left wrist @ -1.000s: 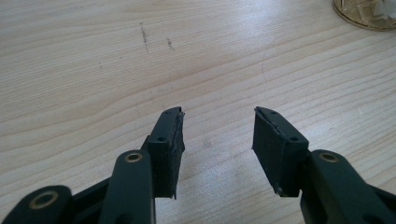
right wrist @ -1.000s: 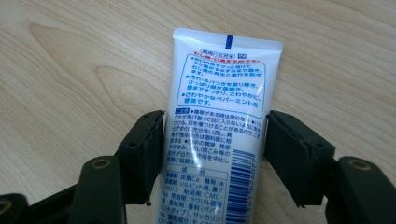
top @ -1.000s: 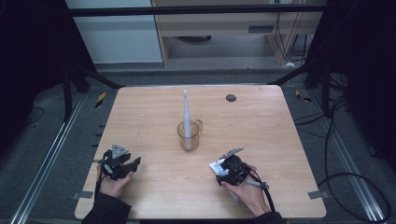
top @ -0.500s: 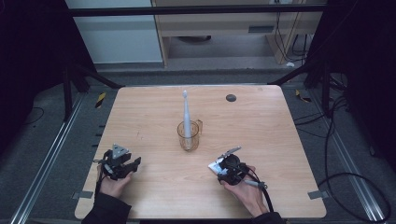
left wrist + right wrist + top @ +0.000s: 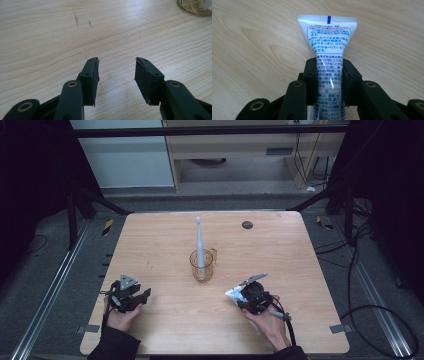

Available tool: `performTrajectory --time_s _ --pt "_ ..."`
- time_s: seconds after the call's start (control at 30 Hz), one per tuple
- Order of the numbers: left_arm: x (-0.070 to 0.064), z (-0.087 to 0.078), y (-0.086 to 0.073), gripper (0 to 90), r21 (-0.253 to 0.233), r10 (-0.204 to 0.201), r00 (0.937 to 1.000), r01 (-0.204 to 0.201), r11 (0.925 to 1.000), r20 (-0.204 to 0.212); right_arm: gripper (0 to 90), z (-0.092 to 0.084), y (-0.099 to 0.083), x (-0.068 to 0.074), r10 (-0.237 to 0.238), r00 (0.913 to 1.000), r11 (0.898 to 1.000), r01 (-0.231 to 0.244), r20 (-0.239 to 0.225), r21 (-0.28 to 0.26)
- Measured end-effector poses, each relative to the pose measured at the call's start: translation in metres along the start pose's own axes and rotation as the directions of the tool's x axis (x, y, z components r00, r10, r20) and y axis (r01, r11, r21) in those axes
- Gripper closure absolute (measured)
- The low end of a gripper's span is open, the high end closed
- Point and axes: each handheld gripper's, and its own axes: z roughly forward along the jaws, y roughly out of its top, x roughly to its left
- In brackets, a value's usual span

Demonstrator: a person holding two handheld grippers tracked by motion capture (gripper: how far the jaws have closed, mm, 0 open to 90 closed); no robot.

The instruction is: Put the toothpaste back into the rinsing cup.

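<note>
A pale wooden table point(image 5: 165, 235) is standing in a dim room, a person's two hands resting at its near edge.

An amber glass mug point(image 5: 202, 265) is holding an upright toothbrush point(image 5: 199, 242) at centre. The right gripper point(image 5: 329, 76) has just been closing and is pinching a white toothpaste tube point(image 5: 328, 42) near the right front; its crimped end is pointing away, its cap end is hidden. The left gripper point(image 5: 116, 71) is gaping empty.

a lab: wooden test table point(image 5: 150, 245) amid floor rails point(image 5: 45, 300) and cables point(image 5: 370, 285)
</note>
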Motion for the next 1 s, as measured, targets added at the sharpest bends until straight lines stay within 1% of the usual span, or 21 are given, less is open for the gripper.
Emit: performTrajectory --time_s 0.1,0.23,0.4,0.47,0.57,0.63,0.7,0.9,1.0 --pt "0.0 -0.001 0.0 53.1 -0.003 0.0 1.0 0.0 1.0 -0.001 69.6 -0.013 0.002 -0.005 0.01 0.9999 0.997 -0.011 -0.012 -0.071" --pt "0.0 0.0 0.0 53.2 -0.005 -0.002 1.0 0.002 1.0 -0.002 69.6 -0.025 0.005 -0.01 0.02 0.9995 0.988 -0.023 -0.023 -0.153" --pt "-0.001 -0.001 0.001 53.4 -0.011 -0.002 1.0 0.002 0.9999 -0.004 69.6 -0.029 0.009 -0.013 0.021 0.9997 0.974 -0.023 -0.014 -0.226" --pt "0.0 -0.001 0.001 53.4 -0.017 -0.005 1.0 0.005 0.9998 -0.007 69.7 -0.029 0.01 -0.015 0.024 0.9996 0.966 -0.028 -0.016 -0.256" --pt "0.0 -0.002 0.001 53.5 -0.025 -0.006 0.9999 0.006 0.9997 -0.011 69.7 -0.031 0.013 -0.017 0.024 0.9997 0.954 -0.025 -0.007 -0.298" --pt "0.0 -0.003 0.002 53.5 -0.035 -0.006 0.9999 0.005 0.9994 -0.015 69.7 -0.034 0.017 -0.019 0.028 0.9996 0.943 -0.028 -0.005 -0.333" --pt "0.0 -0.004 0.002 53.6 -0.043 -0.005 0.9998 0.004 0.9991 -0.02 69.7 -0.036 0.021 -0.021 0.037 0.9993 0.928 -0.037 -0.007 -0.37" --pt "0.001 -0.006 0.002 53.6 -0.06 -0.013 0.9995 0.011 0.9981 -0.027 69.7 -0.044 0.035 -0.027 0.068 0.9974 0.872 -0.071 -0.023 -0.484" --pt "0.001 -0.007 0.002 53.6 -0.062 -0.012 0.9995 0.011 0.998 -0.028 69.7 -0.046 0.041 -0.028 0.083 0.9962 0.84 -0.083 -0.025 -0.536"
